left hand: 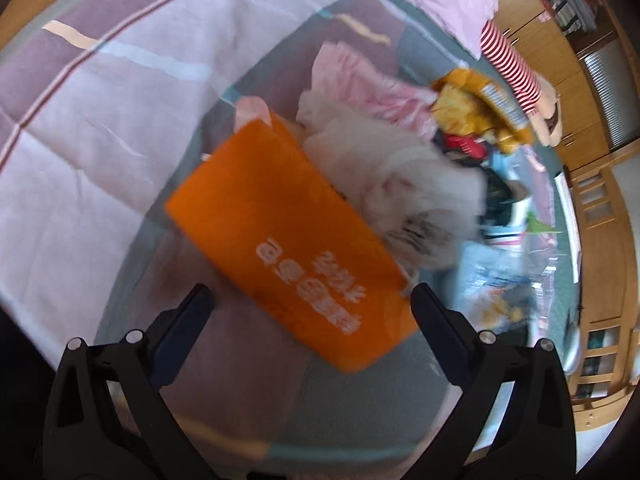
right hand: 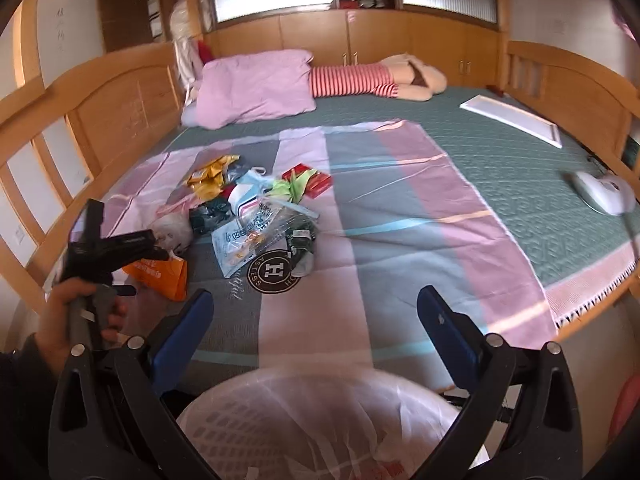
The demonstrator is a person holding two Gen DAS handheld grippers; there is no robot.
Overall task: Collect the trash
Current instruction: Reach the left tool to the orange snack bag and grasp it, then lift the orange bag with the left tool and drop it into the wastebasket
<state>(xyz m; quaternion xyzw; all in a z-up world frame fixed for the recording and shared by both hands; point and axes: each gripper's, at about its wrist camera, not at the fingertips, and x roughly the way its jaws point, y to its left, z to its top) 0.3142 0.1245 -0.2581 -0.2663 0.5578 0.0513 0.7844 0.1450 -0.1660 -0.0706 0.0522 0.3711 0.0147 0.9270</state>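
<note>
Left gripper (left hand: 310, 296): jaws spread wide, grasping nothing, poised above an orange bag (left hand: 288, 248) lying flat on the striped blanket (left hand: 100, 120). Left view blurred. Just beyond the bag, touching it, a white crumpled wad (left hand: 404, 184); behind that a pink wrapper (left hand: 360, 80) and yellow snack packets (left hand: 476, 108). Right gripper (right hand: 314, 308): jaws also released, empty, over the blanket (right hand: 400, 208) near the foot of the bed (right hand: 500, 152). Below it, a lined waste basket (right hand: 320, 420). Trash pile sits left of centre on the blanket: clear printed packet (right hand: 248, 236), red pack (right hand: 308, 180). Pink pillow (right hand: 256, 88) at headboard
</note>
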